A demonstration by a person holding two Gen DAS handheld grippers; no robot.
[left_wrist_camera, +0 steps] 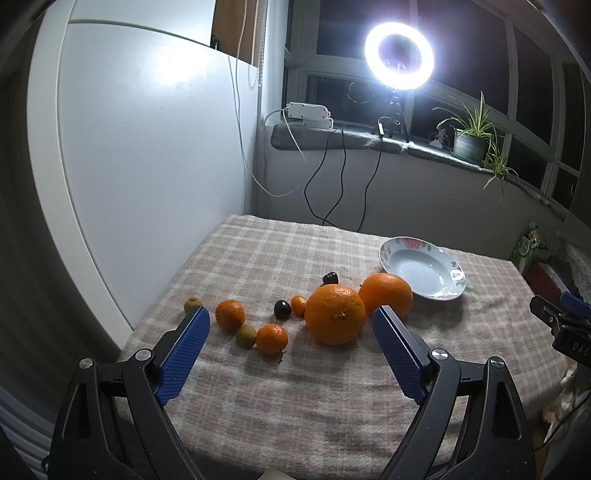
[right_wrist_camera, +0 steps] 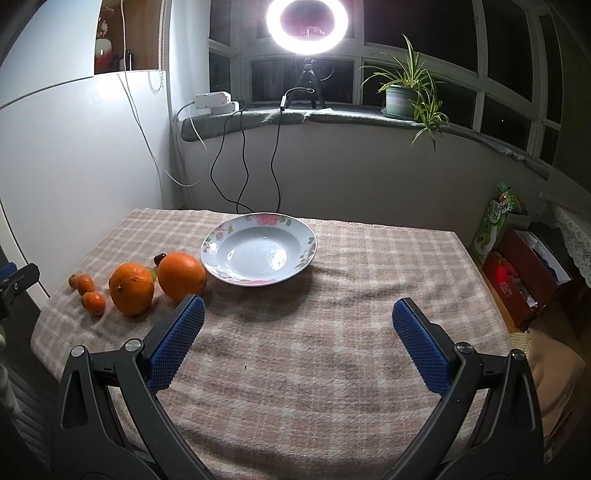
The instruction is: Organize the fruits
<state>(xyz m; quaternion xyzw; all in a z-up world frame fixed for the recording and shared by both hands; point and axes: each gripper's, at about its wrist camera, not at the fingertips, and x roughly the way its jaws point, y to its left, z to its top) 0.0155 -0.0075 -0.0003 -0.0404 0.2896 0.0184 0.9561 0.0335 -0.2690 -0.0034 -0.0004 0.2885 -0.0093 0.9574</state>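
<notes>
Two big oranges lie on the plaid cloth, a near one [left_wrist_camera: 335, 314] [right_wrist_camera: 132, 288] and a far one [left_wrist_camera: 386, 294] [right_wrist_camera: 182, 276]. Small mandarins [left_wrist_camera: 229, 314] [left_wrist_camera: 271, 338] [left_wrist_camera: 299, 305], two kiwis [left_wrist_camera: 246, 335] [left_wrist_camera: 192, 304] and two dark cherries [left_wrist_camera: 282, 308] [left_wrist_camera: 330, 277] lie around them. An empty floral plate [left_wrist_camera: 443, 293] [right_wrist_camera: 221, 236] sits beside the far orange. My left gripper [left_wrist_camera: 291, 315] is open and empty, just short of the fruit. My right gripper [right_wrist_camera: 298, 308] is open and empty over bare cloth, in front of the plate.
The table [right_wrist_camera: 332, 369] stands against a white wall at left. A ring light [right_wrist_camera: 307, 25], a potted plant [right_wrist_camera: 400, 98] and cables sit on the windowsill behind. Boxes and bags [right_wrist_camera: 517, 273] stand on the floor at right. The right gripper's body shows at the left view's right edge [left_wrist_camera: 561, 325].
</notes>
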